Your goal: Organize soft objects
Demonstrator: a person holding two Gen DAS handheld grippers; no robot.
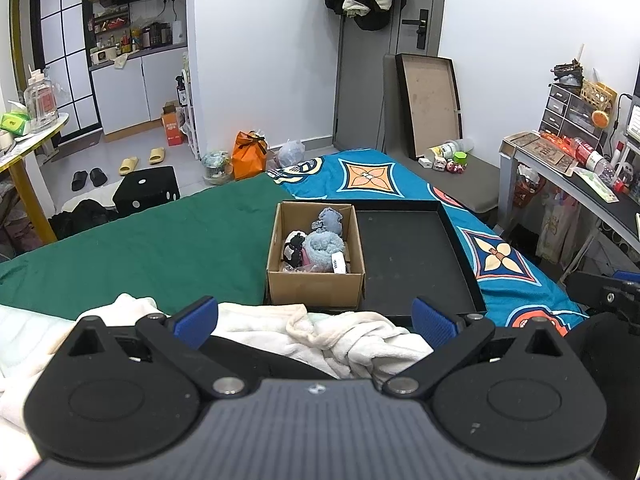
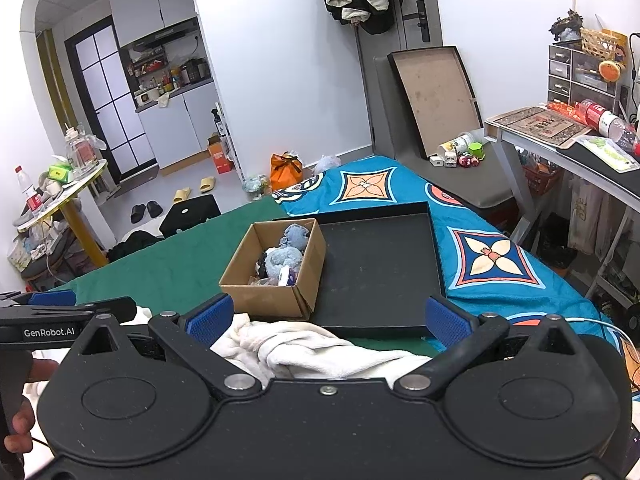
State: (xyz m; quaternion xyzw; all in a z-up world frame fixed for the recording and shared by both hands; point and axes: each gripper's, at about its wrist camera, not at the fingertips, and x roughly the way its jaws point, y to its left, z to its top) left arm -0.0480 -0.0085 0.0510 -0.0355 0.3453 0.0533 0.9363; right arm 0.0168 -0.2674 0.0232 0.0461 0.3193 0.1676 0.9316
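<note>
Left tool (image 1: 314,318): jaws spread wide, nothing between the blue pads, held just above a rumpled cream fleece blanket (image 1: 352,340) at the near edge of the bed. Right tool (image 2: 328,320): likewise wide open, gripping nothing, over the same blanket. In the right wrist view a hand (image 2: 24,412) shows at lower left on the left tool's handle.

Beyond the blanket, on the green sheet (image 1: 160,248): a small open cardboard box (image 1: 316,288) holding the soft objects, a blue-grey plush toy (image 1: 326,248) on top, a second blue-grey piece (image 1: 330,220) behind it, a small black item (image 1: 295,246) to its left. A white tag lies on the near right of the plush.

Touching the box's right side: an empty shallow black tray (image 1: 412,256), resting partly on the blue patterned bedspread (image 1: 500,256).

Farther off: a black cube stool (image 1: 146,190) and an orange bag (image 1: 249,154) on the floor, a grey door (image 1: 384,52) with dark garments hung on it.
</note>
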